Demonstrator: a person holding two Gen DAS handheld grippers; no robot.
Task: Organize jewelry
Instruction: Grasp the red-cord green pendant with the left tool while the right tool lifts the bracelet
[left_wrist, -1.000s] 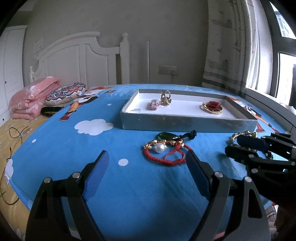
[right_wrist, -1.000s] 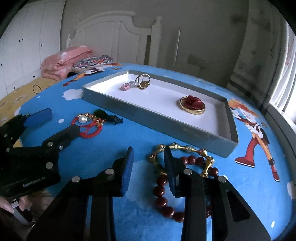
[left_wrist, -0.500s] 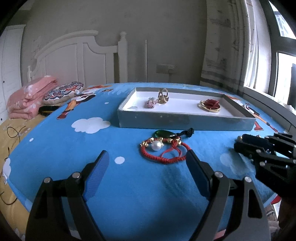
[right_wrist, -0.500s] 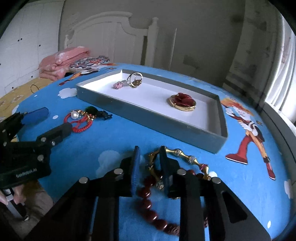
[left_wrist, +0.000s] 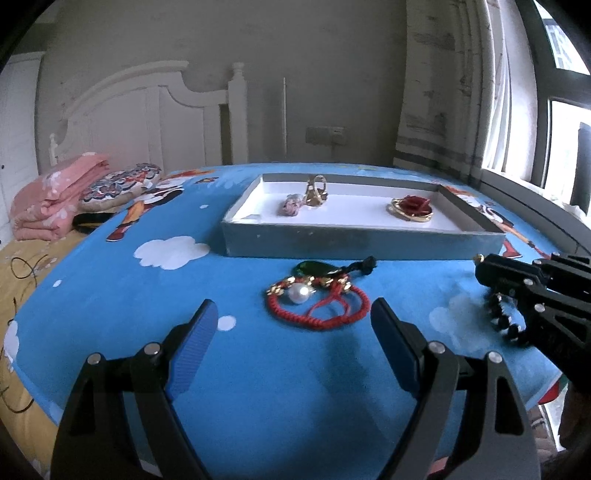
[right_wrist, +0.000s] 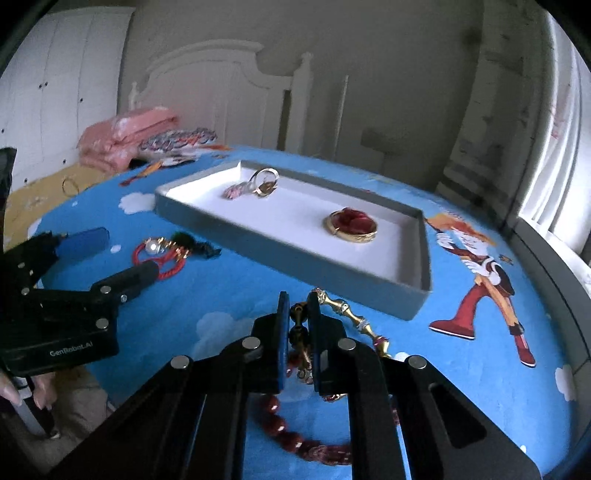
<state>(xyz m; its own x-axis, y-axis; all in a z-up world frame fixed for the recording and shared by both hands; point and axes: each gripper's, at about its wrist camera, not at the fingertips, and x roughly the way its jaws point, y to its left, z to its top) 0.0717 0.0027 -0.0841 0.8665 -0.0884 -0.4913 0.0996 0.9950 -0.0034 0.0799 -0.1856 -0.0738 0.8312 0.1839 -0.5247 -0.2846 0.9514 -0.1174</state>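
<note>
A grey tray (left_wrist: 362, 242) (right_wrist: 207, 221) with a white floor lies on the blue bedspread. It holds a gold ring (left_wrist: 316, 189) (right_wrist: 266, 181), a pink trinket (left_wrist: 291, 205) and a red-and-gold brooch (left_wrist: 412, 207) (right_wrist: 351, 225). In front of the tray lies a red cord bracelet with a pearl (left_wrist: 317, 304) (right_wrist: 159, 253) beside a green pendant (left_wrist: 314, 267). My left gripper (left_wrist: 291, 332) stands open just short of the cord bracelet. My right gripper (right_wrist: 297, 321) is shut on the red bead and gold bracelet (right_wrist: 295, 435), lifted off the spread; its beads (left_wrist: 504, 319) hang below.
Folded pink blankets (left_wrist: 55, 195) and a patterned cushion (left_wrist: 122, 184) lie at the far left by the white headboard (left_wrist: 147, 110). A curtain and window (left_wrist: 517, 110) stand on the right. A person's hand (right_wrist: 22, 391) holds the left gripper's handle.
My right gripper has closed on the bead and gold bracelet and raised it. The left gripper stayed open and barely shifted.
</note>
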